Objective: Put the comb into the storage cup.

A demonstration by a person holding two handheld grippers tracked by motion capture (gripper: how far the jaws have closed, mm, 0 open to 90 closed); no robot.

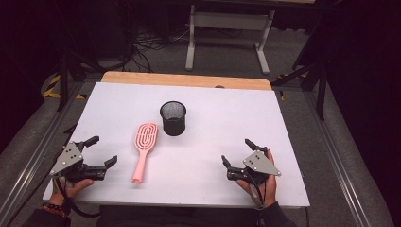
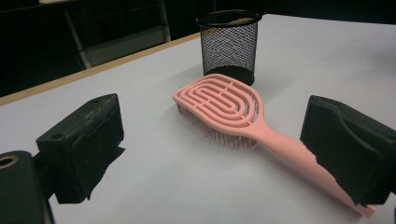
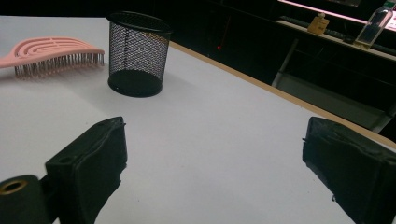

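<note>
Nearest the high camera, two hands are seen at the table's (image 1: 283,123) near edge, each holding a gripper spread wide and empty. From the left gripper (image 1: 97,151), the pink hairbrush (image 1: 144,146) lies just to its right, well within reach; from the right gripper (image 1: 239,153) it is well apart, across bare white tabletop. The left hand is therefore judged the nearer one for a pickup.

The brush's long axis runs roughly away from the person, handle end toward the near edge, slotted head toward the black mesh cup (image 1: 173,118), which stands upright just beyond the head without clearly touching it. In the left gripper view the handle (image 2: 299,154) is seen passing close by the jaw at the right of that view, bristles down on the table; contact cannot be told.

If the brush is meant for the cup, a grip across the handle would likely be needed.
</note>
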